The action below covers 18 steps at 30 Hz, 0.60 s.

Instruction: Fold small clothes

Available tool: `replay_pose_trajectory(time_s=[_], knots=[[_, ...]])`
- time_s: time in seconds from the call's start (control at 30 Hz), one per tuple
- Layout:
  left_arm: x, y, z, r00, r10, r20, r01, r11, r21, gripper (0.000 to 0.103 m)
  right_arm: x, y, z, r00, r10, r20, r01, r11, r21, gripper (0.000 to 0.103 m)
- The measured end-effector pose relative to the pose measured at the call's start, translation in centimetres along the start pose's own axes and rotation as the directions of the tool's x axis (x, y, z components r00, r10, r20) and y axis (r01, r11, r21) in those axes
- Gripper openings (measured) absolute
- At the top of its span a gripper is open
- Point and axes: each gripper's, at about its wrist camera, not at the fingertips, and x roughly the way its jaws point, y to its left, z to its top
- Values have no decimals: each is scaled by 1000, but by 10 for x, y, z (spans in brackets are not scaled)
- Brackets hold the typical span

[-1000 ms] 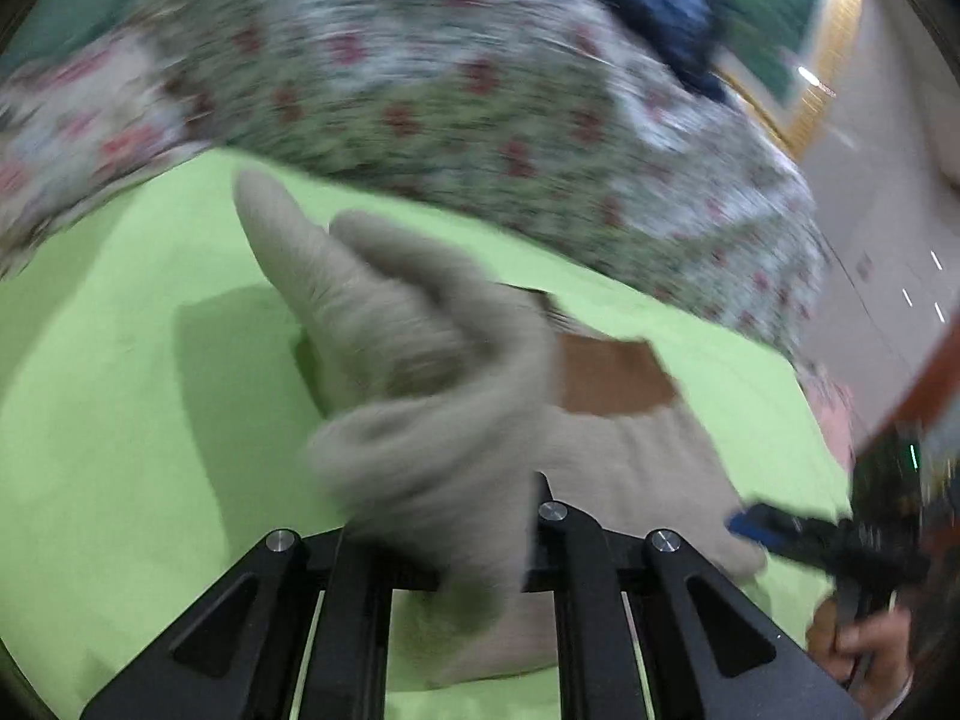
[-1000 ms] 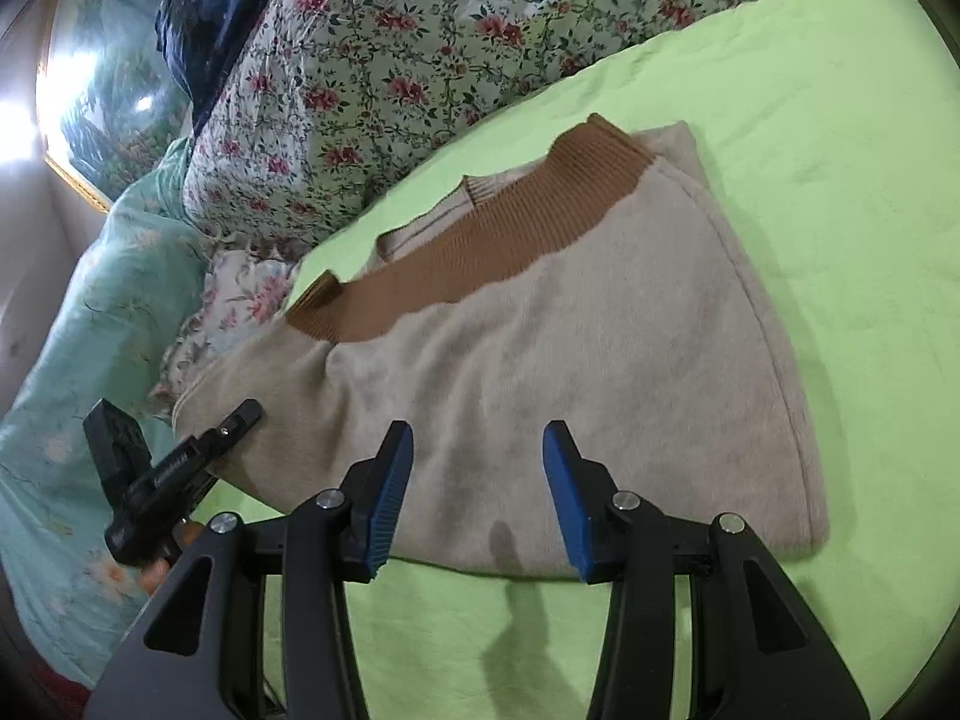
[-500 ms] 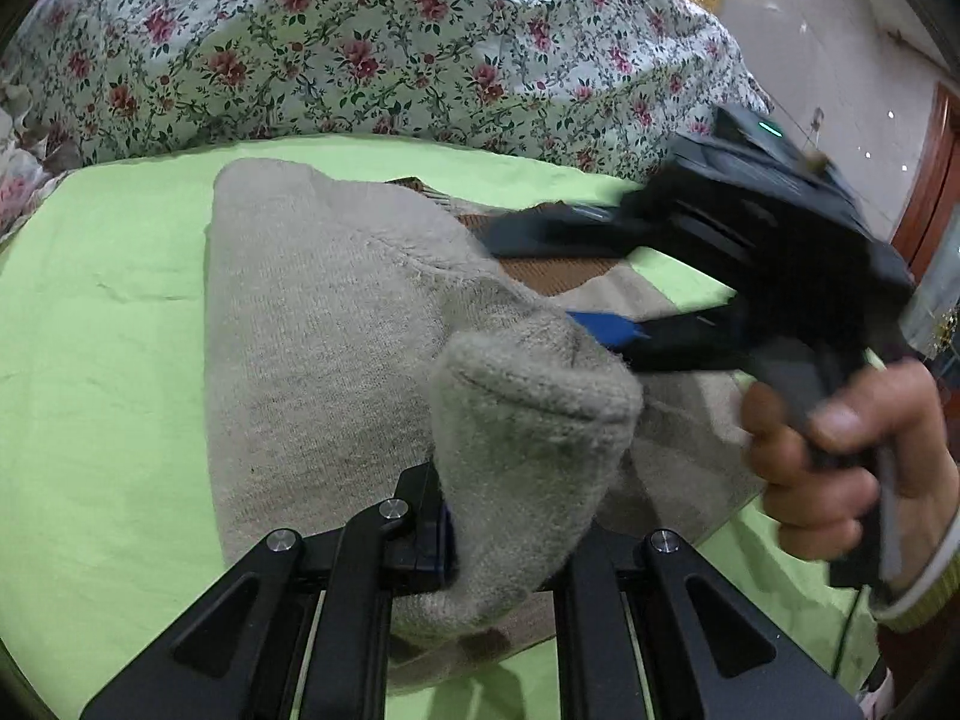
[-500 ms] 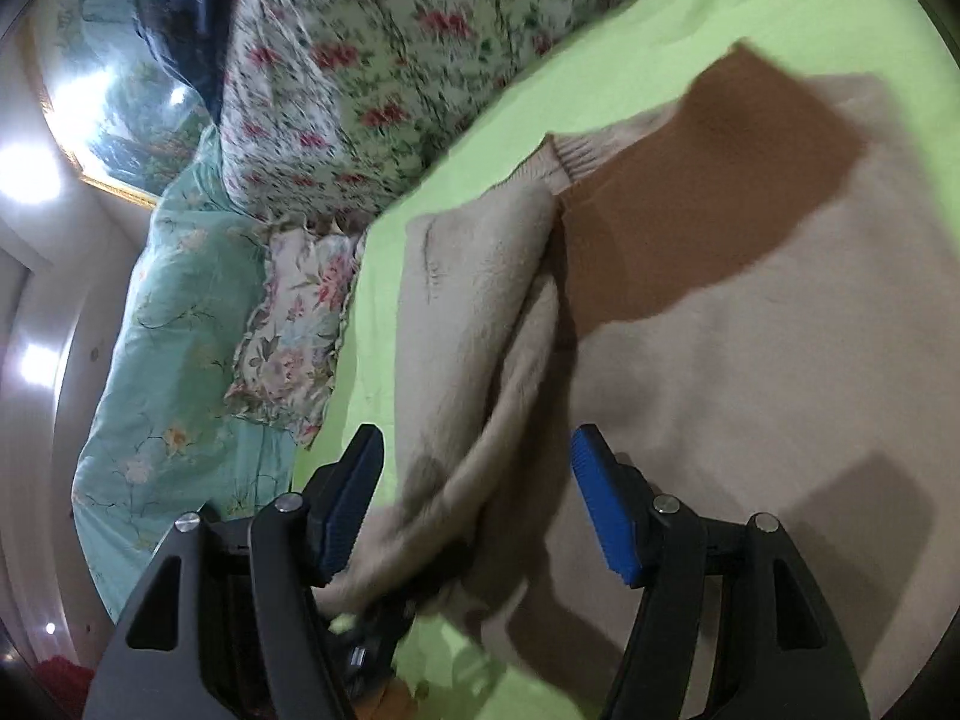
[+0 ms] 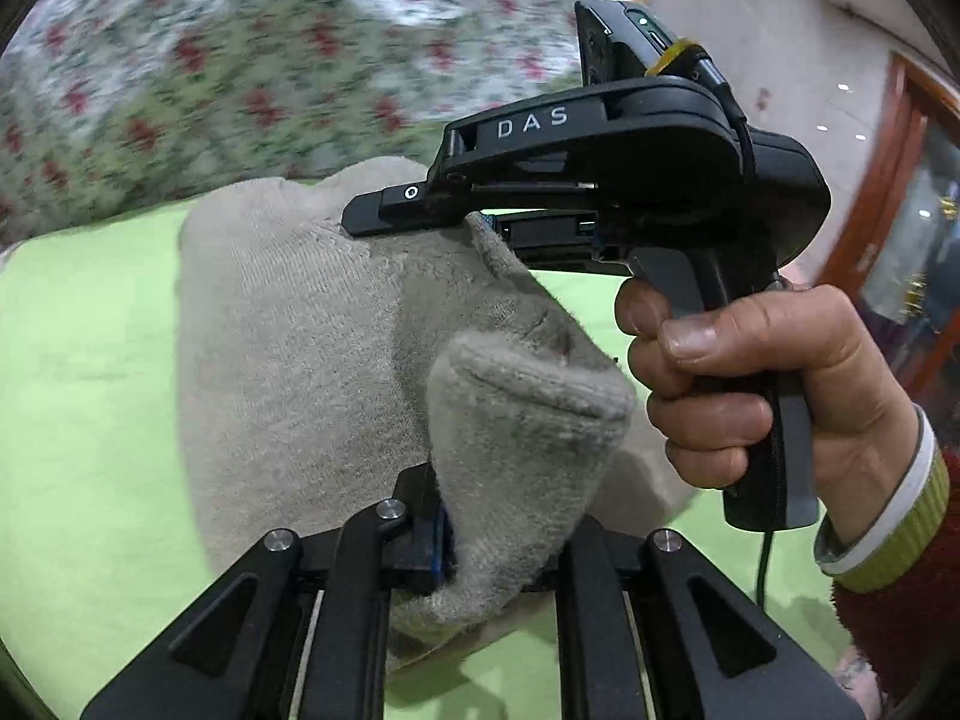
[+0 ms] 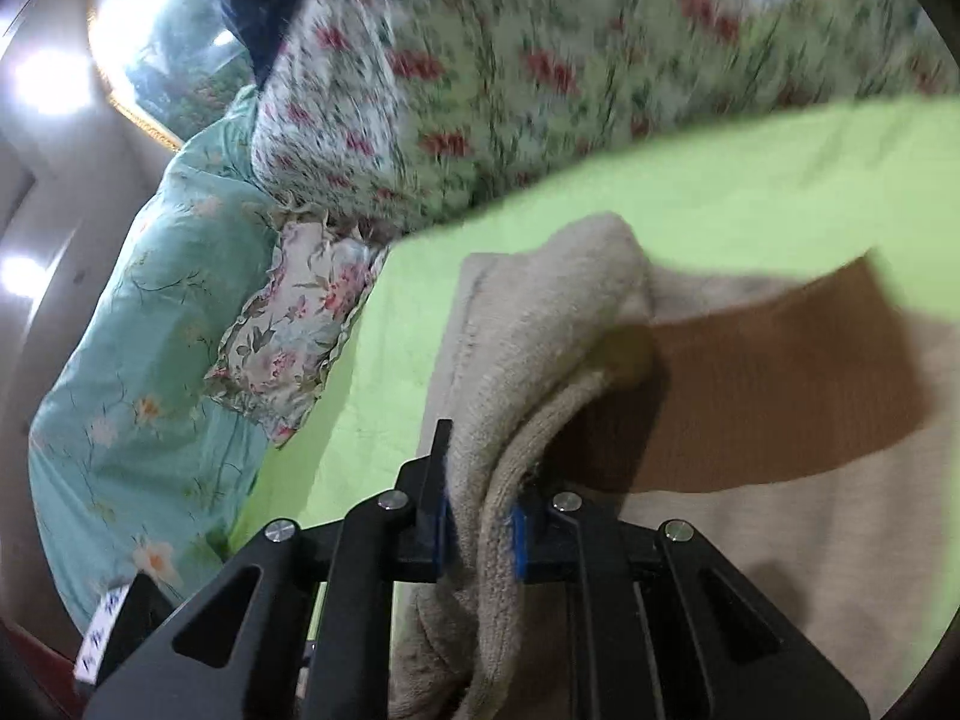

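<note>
A beige knit sweater (image 5: 288, 348) with a brown ribbed band (image 6: 780, 396) lies on the lime-green sheet (image 5: 78, 396). My left gripper (image 5: 492, 546) is shut on a bunched fold of the sweater, held up off the bed. My right gripper (image 6: 480, 531) is shut on another fold of the same sweater, its blue pads pressing the knit. In the left wrist view the right gripper's black body (image 5: 600, 180) and the hand holding it sit close ahead, its fingers clamped on the sweater's edge.
A floral quilt (image 6: 540, 78) is piled along the far side of the bed. A teal floral pillow (image 6: 138, 324) and a small ruffled cushion (image 6: 288, 324) lie at the left. A wooden door frame (image 5: 888, 180) stands to the right.
My right gripper, open a second ago, has closed on a sweater fold. My left gripper keeps its hold, and the two grippers have come close together.
</note>
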Motion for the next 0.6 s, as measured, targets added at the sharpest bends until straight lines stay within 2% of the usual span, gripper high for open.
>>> replay_pose_trajectory(time_s=[0.1,0.2,0.27,0.4,0.6], knots=[[26,-26,4,998,-60,-31,61,998,24,13,-25,-28,-2,997,-79,11,79,997,21,16],[61,-43,3,989,-104,-101,105,994,13,13,-36,-65,-11,990,-143,0,143,987,74,16],[74,-51,1,985,-116,-124,119,993,16,13,-38,-87,-19,982,-186,-21,187,978,93,16],[89,-59,-3,983,-108,-148,113,993,29,14,-40,-108,-25,980,-198,-29,200,974,106,16],[91,-56,-7,969,-155,-192,157,988,-7,36,-35,-112,-31,969,-243,-45,246,967,68,17]])
